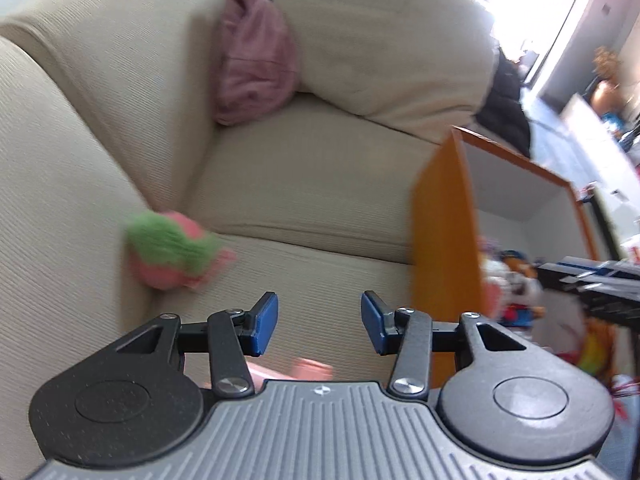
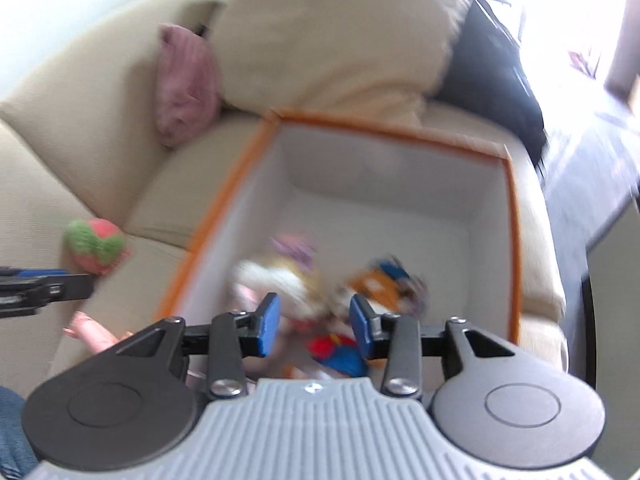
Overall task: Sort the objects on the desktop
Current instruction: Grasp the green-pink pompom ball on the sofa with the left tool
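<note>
A pink and green plush strawberry (image 1: 176, 252) lies on the cream sofa seat by the armrest; it also shows in the right wrist view (image 2: 96, 250). My left gripper (image 1: 319, 326) is open and empty, low over the seat, to the right of the strawberry. An orange-rimmed box (image 2: 400, 136) with white inner walls stands on the sofa; its side shows in the left wrist view (image 1: 444, 232). Several plush toys (image 2: 360, 284) lie inside it. My right gripper (image 2: 314, 324) is open and empty above those toys. A pink doll-like toy (image 2: 94, 334) lies left of the box.
A pink cushion (image 1: 252, 56) is wedged in the sofa corner beside a large cream pillow (image 1: 384, 40). A black garment (image 2: 492, 80) lies behind the box. Bright window light is at the upper right. The left gripper's arm (image 2: 40, 284) shows at the left edge.
</note>
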`<state>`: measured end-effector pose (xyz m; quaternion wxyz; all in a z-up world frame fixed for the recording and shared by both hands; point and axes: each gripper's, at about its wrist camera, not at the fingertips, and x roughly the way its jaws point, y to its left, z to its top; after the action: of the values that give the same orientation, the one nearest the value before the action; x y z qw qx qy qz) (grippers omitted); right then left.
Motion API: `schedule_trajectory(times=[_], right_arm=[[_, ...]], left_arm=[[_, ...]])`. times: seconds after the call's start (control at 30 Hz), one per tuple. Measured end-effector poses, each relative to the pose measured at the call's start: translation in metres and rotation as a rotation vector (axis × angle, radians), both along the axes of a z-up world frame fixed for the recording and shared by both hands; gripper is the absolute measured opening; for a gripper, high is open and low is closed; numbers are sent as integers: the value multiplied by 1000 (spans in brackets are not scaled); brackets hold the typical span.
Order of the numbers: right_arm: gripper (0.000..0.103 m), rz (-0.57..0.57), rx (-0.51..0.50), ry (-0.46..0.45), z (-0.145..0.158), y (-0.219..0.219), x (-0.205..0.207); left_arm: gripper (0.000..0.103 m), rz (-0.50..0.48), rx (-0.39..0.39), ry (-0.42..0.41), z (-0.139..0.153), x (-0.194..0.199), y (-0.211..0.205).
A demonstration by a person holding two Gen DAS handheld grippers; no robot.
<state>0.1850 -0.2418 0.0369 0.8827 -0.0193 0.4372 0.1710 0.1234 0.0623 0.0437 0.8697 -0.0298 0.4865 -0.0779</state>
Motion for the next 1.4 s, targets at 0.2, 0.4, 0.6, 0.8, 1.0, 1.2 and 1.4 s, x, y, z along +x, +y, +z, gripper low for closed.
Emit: schedule_trajectory(times=[0.2, 0.4, 0.6, 0.8, 1.0, 1.2, 1.4], right_arm=[[40, 121, 14, -45, 22, 65, 3], [39, 183, -8, 22, -2, 117, 15], [39, 238, -56, 140, -37, 152, 24], [39, 244, -114, 214, -66, 169, 34], [39, 256, -125, 244, -80, 176, 39], [39, 258, -122, 254, -87, 185, 44], [39, 229, -124, 262, -89, 183, 41]], left_arm=[[53, -15, 114, -9, -1, 21, 31], [54, -104, 255, -16, -27, 44, 44], [56, -228, 400, -1, -62, 63, 45], [60, -308, 552, 19, -91, 76, 35], [60, -324, 624, 99, -118, 87, 35], [46, -350, 630, 124, -134, 96, 35], [39, -323, 628, 124, -140, 97, 34]])
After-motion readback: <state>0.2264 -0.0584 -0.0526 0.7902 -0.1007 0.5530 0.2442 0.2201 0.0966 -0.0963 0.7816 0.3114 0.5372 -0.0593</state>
